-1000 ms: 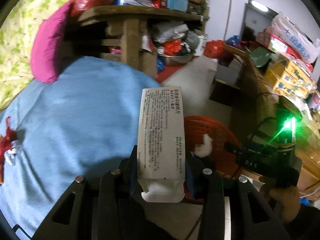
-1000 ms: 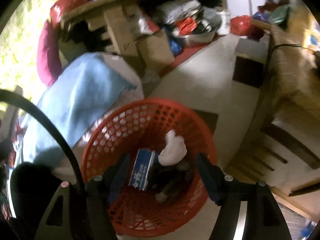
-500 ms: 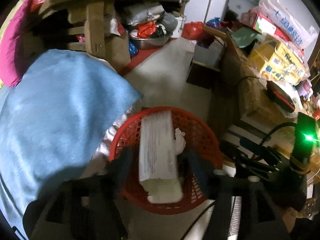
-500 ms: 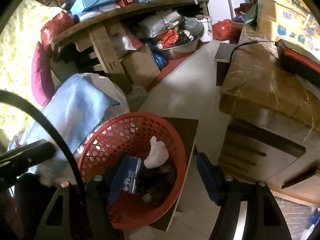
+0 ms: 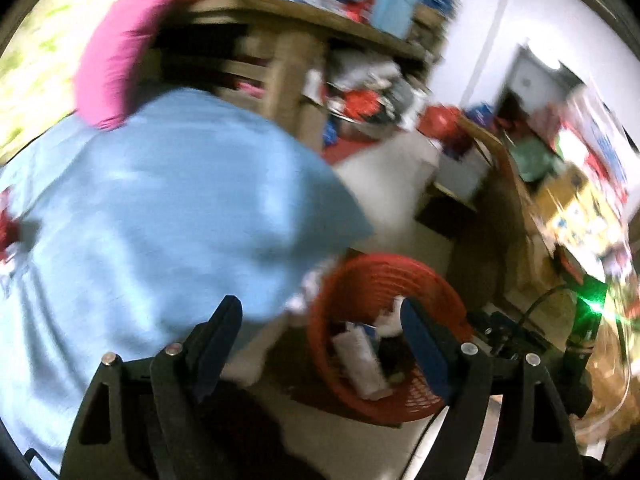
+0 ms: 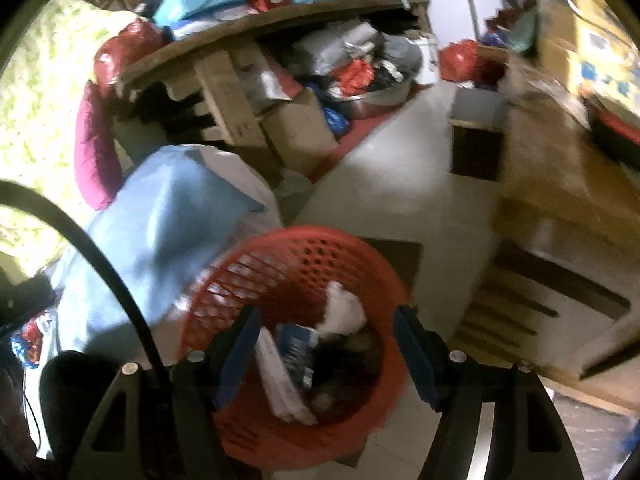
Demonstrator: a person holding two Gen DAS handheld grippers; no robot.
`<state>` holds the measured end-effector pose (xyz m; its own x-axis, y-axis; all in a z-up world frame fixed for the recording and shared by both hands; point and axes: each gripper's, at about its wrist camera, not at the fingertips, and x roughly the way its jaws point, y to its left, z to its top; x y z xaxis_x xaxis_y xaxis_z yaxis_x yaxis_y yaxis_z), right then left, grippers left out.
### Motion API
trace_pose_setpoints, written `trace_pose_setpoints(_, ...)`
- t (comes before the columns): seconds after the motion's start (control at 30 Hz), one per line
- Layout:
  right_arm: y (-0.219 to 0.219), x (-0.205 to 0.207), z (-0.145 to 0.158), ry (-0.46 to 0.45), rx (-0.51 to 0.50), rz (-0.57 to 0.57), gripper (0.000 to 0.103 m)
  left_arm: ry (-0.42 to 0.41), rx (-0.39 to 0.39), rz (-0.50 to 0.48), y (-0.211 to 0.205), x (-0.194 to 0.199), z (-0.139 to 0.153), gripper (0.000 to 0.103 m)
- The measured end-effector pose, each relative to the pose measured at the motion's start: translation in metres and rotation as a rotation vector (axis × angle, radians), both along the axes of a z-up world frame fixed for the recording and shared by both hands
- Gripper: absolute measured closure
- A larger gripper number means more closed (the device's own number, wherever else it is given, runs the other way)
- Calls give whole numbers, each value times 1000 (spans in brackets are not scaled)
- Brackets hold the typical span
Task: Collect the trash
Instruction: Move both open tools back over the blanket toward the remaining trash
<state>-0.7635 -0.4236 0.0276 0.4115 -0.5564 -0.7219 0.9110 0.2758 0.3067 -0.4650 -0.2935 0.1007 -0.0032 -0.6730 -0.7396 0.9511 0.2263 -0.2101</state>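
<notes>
The drop-off step is judged to be finished: the white medicine box (image 6: 280,376) is seen lying inside the red basket (image 6: 304,256), against its left inner wall, beside a blue carton (image 6: 298,350) and a crumpled white tissue (image 6: 344,312). In the left wrist view the same box (image 5: 360,364) is found low in the basket (image 5: 384,268), tilted. Its long axis is seen to run from the basket's floor up toward the rim, with one short end pointing up and left and the other down toward the bottom; which printed end is uppermost cannot be told through the blur.

The left gripper (image 5: 320,328) is spread wide with nothing between its jaws, and is held above the corner of the blue blanket (image 5: 160,220), just left of the basket. The right gripper (image 6: 324,340) is likewise released and empty, poised directly over the basket's mouth.

For the next move, further trash would have to be located; small red and clear scraps (image 5: 8,232) are glimpsed at the blanket's left edge, and a released gripper would need to be carried there and lowered around one piece
</notes>
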Motion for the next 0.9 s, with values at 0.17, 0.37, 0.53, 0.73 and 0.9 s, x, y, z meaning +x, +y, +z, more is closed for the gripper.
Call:
trace_pose_setpoints(0.17, 2, 49, 30, -20, -69, 92, 31, -83, -16, 140, 58, 44, 5, 21)
trace_pose_setpoints(0.37, 25, 136, 70, -56, -151, 287, 31, -209, 9, 303, 128, 97, 2, 21)
trace_pose_setpoints(0.53, 62, 223, 89, -82, -184, 486, 31, -249, 32, 450, 178, 148, -5, 21)
trace_pose_setpoints(0.73, 111, 322, 78, -32, -165, 743, 31, -298, 75, 625, 224, 203, -24, 21)
trace_pose_setpoints(0.9, 138, 375, 68, -22, -158, 839, 31, -292, 69, 755, 254, 240, -32, 21)
